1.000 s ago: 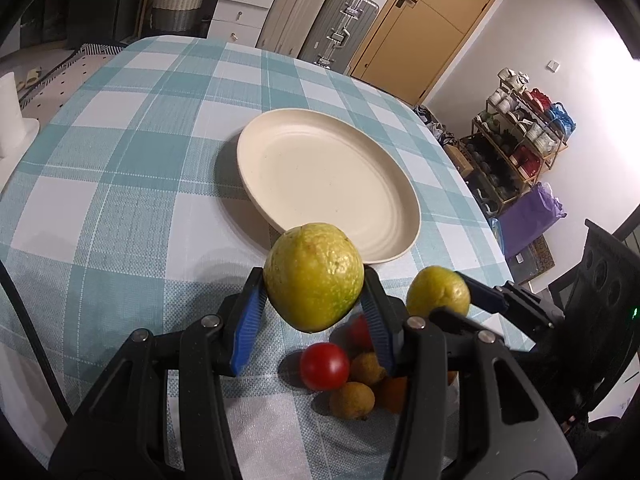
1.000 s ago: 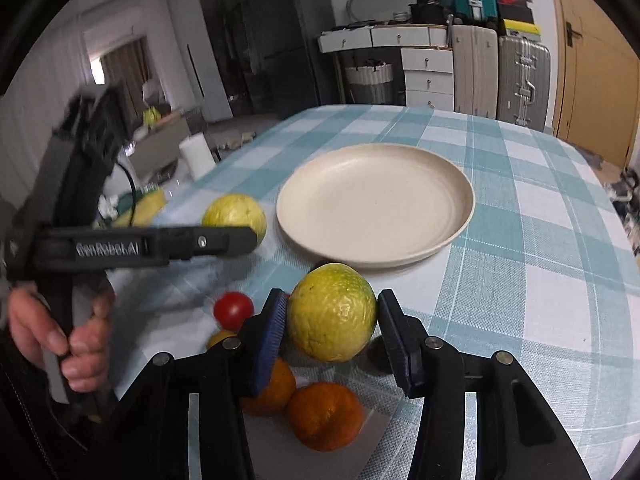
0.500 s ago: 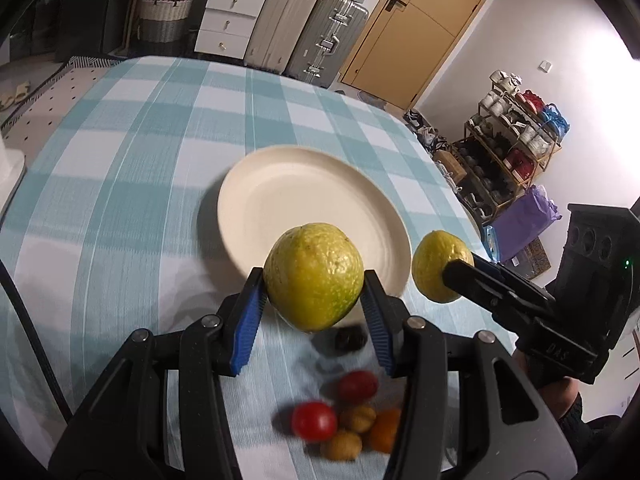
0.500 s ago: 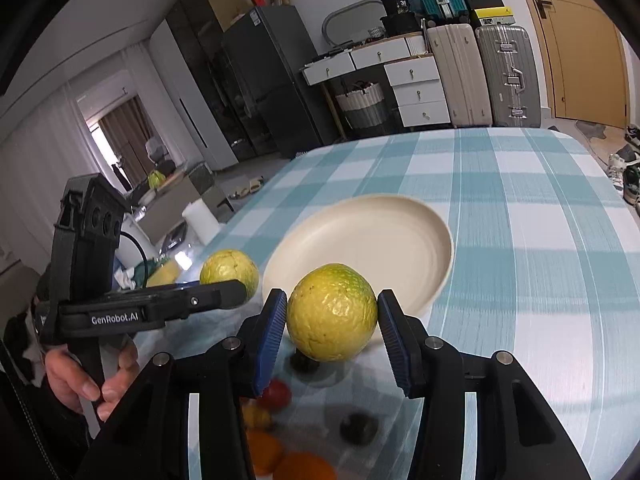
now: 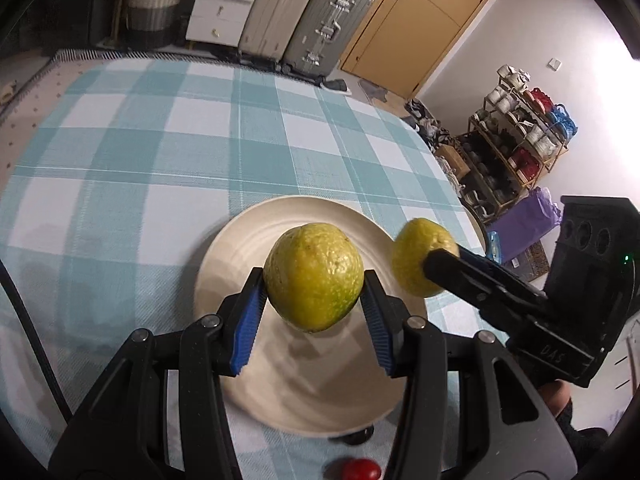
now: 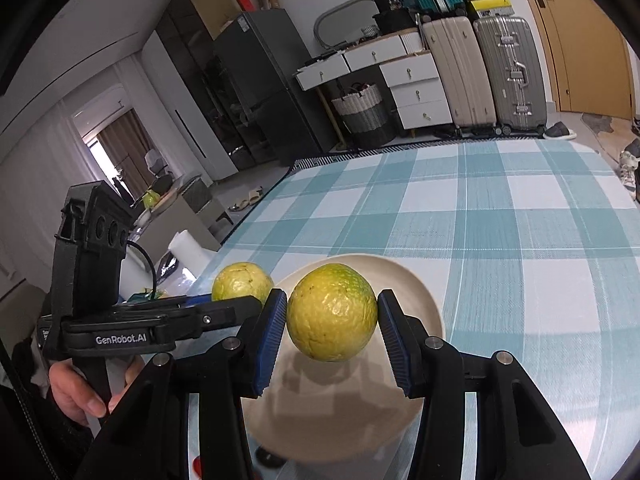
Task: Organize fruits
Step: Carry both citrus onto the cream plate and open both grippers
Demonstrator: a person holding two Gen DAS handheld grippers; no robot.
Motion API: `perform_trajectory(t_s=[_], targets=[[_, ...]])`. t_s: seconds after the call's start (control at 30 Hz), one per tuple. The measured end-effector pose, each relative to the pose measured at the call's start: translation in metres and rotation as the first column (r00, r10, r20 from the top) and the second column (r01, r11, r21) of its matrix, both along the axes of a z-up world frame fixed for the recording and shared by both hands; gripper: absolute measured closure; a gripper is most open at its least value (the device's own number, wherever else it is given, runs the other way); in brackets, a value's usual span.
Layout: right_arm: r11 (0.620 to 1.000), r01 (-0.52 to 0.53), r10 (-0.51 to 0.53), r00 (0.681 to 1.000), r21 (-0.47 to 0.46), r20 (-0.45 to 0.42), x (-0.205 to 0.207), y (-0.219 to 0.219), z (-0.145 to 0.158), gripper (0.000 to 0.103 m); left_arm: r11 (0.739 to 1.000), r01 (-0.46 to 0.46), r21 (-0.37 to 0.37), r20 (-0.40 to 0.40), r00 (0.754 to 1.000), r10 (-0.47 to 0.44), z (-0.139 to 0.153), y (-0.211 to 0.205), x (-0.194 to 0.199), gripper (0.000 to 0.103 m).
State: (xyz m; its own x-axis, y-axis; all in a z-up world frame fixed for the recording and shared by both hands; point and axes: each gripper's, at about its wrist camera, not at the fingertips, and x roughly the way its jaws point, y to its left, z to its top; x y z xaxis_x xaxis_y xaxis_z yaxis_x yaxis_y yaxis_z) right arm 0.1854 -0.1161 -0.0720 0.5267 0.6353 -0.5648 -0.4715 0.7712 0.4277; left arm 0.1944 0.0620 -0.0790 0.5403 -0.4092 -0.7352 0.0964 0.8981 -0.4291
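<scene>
You had both tools clamped: left tool (image 5: 313,305) on fruit (image 5: 314,276), right tool (image 6: 332,334) on fruit (image 6: 333,312), above plate (image 5: 224,256). Releasing there risked roll-off.

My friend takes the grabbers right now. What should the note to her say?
Left tool: shut on a green-yellow fruit, held above the plate.
Right tool: shut on a second such fruit, also over the plate, beside the left one.
Plate: nothing lies on it yet.
Table: a red tomato sits near the plate's near edge; other small fruit there is hidden.
Done: both big fruits picked up and brought over.
Left: probably lower both onto the plate, let go, then fetch the small fruit.
</scene>
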Motion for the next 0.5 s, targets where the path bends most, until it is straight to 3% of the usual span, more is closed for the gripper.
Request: perform_trajectory(t_s=[0.5], targets=[[1.000,-0.011,0.012,0.997,0.010,-0.073,0.044,0.011,-0.034,0.055,1.000,0.020,-0.024,-0.062,0.998,-0.021,-0.033,-0.010,0.051,0.058]])
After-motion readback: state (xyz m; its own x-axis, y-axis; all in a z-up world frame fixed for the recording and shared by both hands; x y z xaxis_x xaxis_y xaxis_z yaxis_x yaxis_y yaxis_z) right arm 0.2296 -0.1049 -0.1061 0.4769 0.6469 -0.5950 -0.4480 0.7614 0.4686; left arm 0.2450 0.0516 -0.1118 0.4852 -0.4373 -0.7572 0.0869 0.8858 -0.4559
